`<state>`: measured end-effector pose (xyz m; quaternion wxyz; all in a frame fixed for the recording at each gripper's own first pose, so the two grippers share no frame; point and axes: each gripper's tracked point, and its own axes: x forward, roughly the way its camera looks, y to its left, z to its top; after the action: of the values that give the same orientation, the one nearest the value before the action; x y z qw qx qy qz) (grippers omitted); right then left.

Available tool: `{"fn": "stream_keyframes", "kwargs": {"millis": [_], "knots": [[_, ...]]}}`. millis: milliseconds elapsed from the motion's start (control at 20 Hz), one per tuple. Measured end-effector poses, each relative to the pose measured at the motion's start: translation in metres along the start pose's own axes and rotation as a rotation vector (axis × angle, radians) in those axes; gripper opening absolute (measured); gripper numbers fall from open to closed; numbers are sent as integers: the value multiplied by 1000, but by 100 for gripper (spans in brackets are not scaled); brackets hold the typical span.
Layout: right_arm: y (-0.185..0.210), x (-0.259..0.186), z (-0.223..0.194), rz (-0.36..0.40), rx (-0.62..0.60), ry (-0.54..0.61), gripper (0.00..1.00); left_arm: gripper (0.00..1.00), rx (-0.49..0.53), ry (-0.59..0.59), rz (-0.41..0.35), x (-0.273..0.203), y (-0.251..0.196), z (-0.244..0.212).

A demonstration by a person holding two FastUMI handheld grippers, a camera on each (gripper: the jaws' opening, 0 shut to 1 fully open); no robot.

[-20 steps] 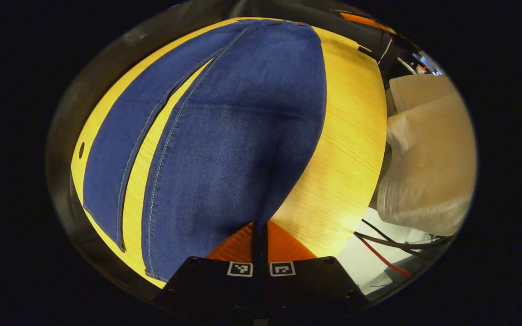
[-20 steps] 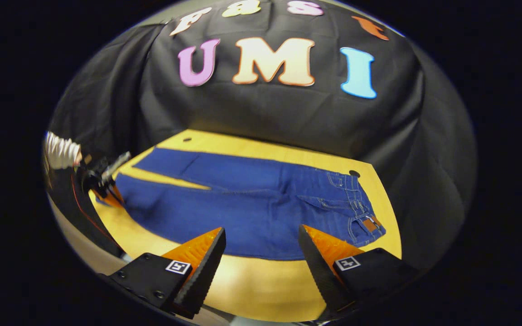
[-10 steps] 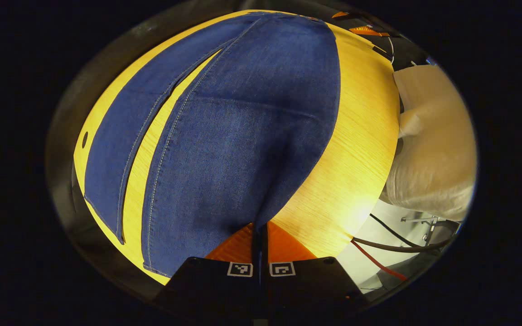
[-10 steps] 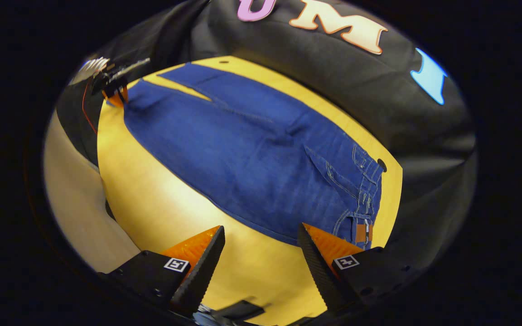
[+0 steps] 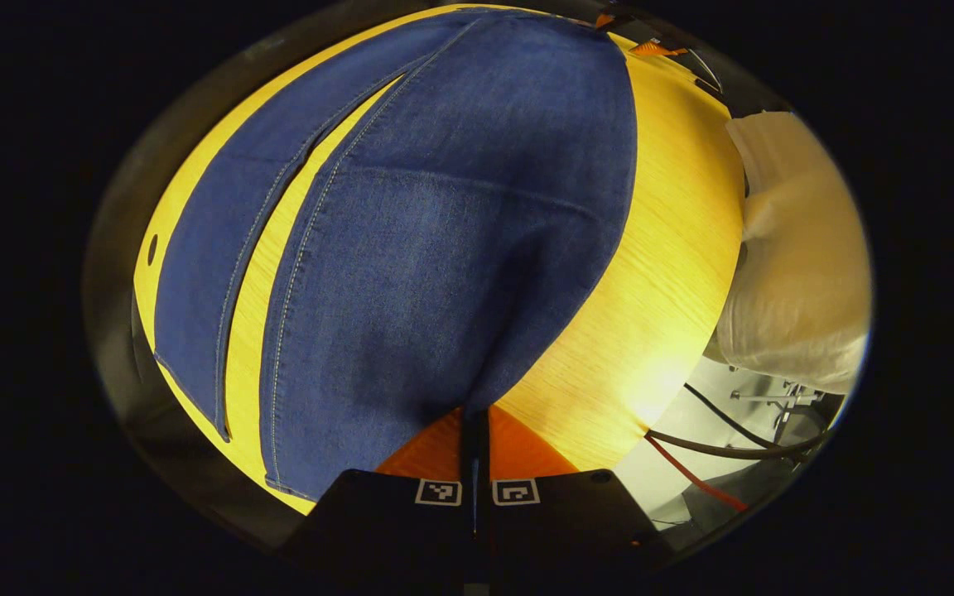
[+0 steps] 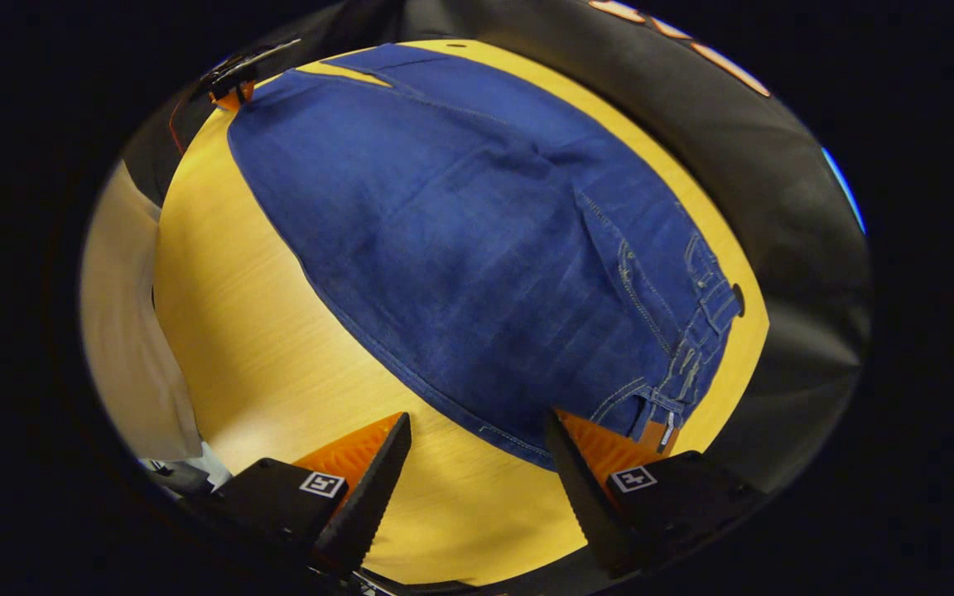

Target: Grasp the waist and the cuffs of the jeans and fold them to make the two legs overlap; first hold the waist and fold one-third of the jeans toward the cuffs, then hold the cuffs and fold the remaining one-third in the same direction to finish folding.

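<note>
Swinging down from the booth wall, the right gripper (image 6: 477, 463) now hangs over the near edge of the jeans (image 6: 477, 240), fingers spread wide, the waist (image 6: 696, 331) just past its right finger. The jeans lie flat on the yellow table (image 6: 253, 314), legs slightly apart. At the cuff end the left gripper (image 5: 474, 430) is as before, fingers closed together on the nearer leg's cuff (image 5: 411, 406).
</note>
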<state>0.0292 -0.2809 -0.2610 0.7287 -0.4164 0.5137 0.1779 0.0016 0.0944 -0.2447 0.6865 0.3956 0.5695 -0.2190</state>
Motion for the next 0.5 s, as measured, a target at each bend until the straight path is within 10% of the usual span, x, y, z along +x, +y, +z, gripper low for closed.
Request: {"fn": "stream_keyframes", "kwargs": {"millis": [500], "knots": [[12, 9, 0, 164, 19, 94, 93, 0, 6, 34, -4, 0, 0, 1]]}}
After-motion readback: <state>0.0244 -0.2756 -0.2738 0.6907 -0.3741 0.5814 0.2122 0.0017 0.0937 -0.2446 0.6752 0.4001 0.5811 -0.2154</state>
